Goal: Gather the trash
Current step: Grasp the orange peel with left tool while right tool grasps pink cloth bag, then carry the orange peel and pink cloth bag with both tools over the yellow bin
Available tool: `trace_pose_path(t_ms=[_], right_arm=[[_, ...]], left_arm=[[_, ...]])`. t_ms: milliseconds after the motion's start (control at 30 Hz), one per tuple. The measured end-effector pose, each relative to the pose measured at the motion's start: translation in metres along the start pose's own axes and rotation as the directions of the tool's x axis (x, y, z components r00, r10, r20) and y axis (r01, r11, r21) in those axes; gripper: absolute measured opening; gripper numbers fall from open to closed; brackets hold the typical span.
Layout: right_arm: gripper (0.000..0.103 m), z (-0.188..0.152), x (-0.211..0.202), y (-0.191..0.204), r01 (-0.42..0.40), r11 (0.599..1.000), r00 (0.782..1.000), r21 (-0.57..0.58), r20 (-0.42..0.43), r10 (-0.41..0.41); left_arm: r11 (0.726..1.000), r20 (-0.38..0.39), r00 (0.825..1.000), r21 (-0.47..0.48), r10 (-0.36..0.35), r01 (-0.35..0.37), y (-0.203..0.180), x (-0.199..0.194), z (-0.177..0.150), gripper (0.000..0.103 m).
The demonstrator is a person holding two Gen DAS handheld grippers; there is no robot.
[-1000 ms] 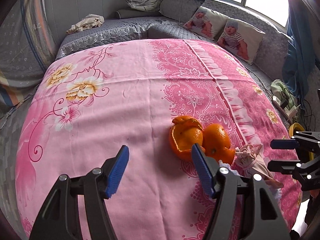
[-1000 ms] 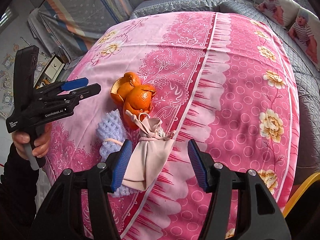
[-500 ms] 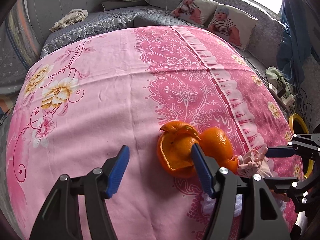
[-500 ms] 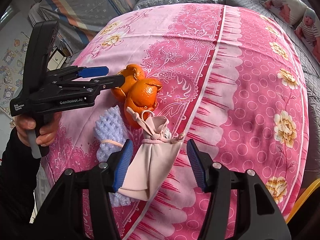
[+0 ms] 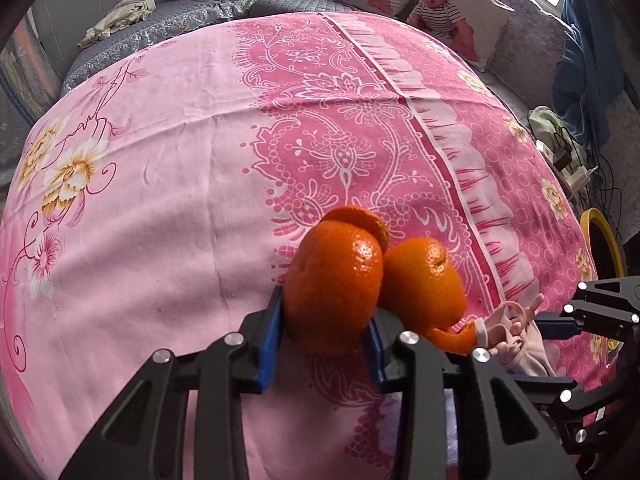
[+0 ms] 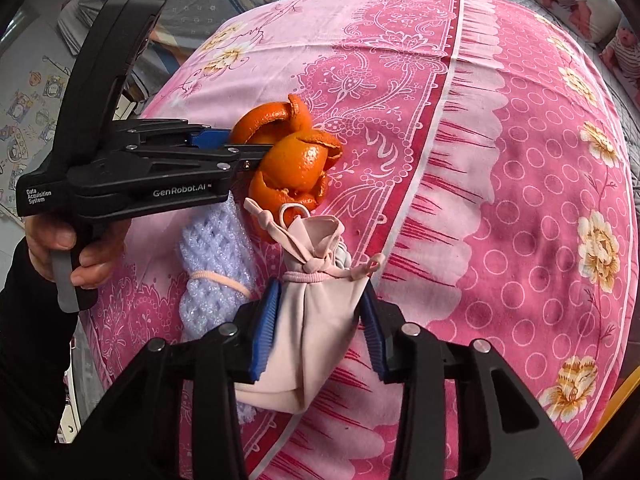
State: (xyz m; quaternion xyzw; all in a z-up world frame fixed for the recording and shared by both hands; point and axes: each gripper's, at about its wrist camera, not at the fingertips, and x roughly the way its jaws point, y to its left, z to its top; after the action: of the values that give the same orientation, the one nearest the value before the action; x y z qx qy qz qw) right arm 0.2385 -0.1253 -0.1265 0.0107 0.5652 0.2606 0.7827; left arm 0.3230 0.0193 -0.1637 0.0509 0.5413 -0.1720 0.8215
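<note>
Two orange peel pieces lie together on the pink bedsheet (image 5: 160, 240). My left gripper (image 5: 322, 342) points steeply down and its jaws are closing, the blue pads pressing both sides of the nearer orange peel (image 5: 332, 288). The second peel (image 5: 424, 280) leans against it on the right. From the right wrist view, the left gripper (image 6: 250, 152) comes in from the left onto the peels (image 6: 296, 168). My right gripper (image 6: 318, 330) is closing too, its pads against a pale pink drawstring pouch (image 6: 316, 312). A lavender foam net (image 6: 216, 264) lies left of the pouch.
A hand (image 6: 88, 256) in a dark sleeve holds the left gripper's handle. Baby-print pillows (image 5: 440, 8) and crumpled cloths (image 5: 120, 16) lie on the grey quilt at the back. A yellow-rimmed bin (image 5: 604, 240) stands beyond the bed's right edge, near cables.
Both grippers came down and narrowed their jaws. The left moved onto the nearer orange peel and closed on it. The right closed in on the pink pouch.
</note>
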Motion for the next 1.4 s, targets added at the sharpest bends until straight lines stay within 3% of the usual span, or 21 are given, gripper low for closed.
trace_pose_path(t_ms=[300,667,1400], right_arm=[[0.025,-0.003,-0.007,0.001,-0.004,1.000,1.000,-0.004,0.022,0.004],[0.025,-0.010,-0.037,0.000,0.003,1.000,0.997,0.007,0.082,-0.004],[0.025,-0.035,-0.079,-0.019,0.036,0.998,0.985,0.050,0.167,-0.044]], left_arm=[[0.997,0.020,0.999,-0.068,-0.035,0.036,0.014,-0.009,-0.002,0.027],[0.994,0.077,0.997,-0.101,-0.022,0.030,0.026,-0.036,-0.011,0.027],[0.994,0.171,0.985,-0.109,0.005,0.014,0.004,-0.085,-0.034,0.027]])
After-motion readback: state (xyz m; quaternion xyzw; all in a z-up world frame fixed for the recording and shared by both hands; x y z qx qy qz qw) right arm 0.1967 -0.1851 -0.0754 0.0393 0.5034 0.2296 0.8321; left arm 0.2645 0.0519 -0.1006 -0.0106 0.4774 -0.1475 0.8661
